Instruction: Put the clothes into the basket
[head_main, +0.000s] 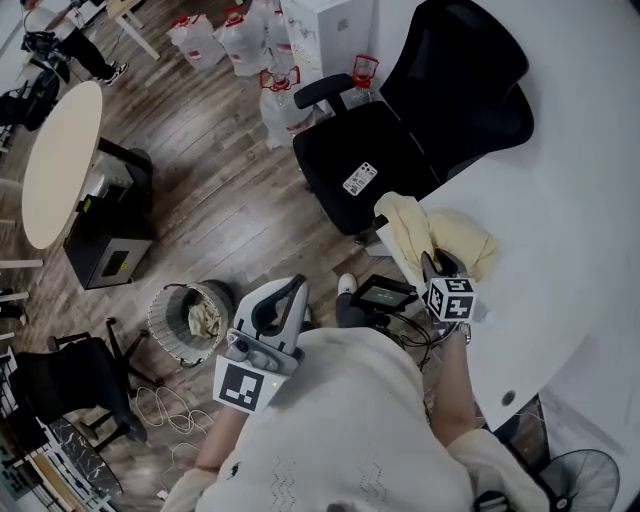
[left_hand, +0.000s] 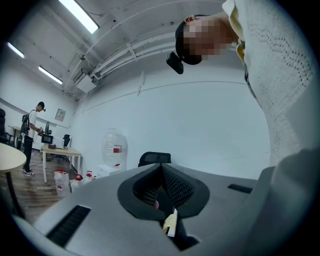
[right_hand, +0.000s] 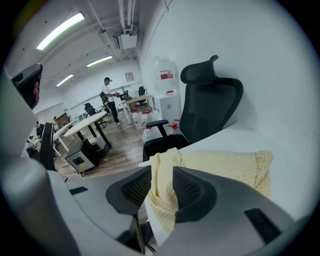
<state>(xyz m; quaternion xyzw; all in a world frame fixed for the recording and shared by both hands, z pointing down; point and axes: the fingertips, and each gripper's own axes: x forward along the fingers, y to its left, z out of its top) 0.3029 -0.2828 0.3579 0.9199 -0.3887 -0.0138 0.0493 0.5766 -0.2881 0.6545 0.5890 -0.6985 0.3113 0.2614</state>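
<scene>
Head view. Wire basket, at 8 o'clock from the picture's centre, stands on the wood floor and holds one crumpled pale garment.

Left gripper, at 6 o'clock, is held level near the person's body, with its jaws together in the left gripper view.

Right gripper, at 4 o'clock, tilts down over the yellow cloth. Its jaws stand apart in the right gripper view, with a raised fold of the cloth in the gap.

The cloth lies at the edge of the white table, well apart from the basket. A black office chair sits at 1 o'clock, water jugs at 12 and a round beige table at 10.
</scene>
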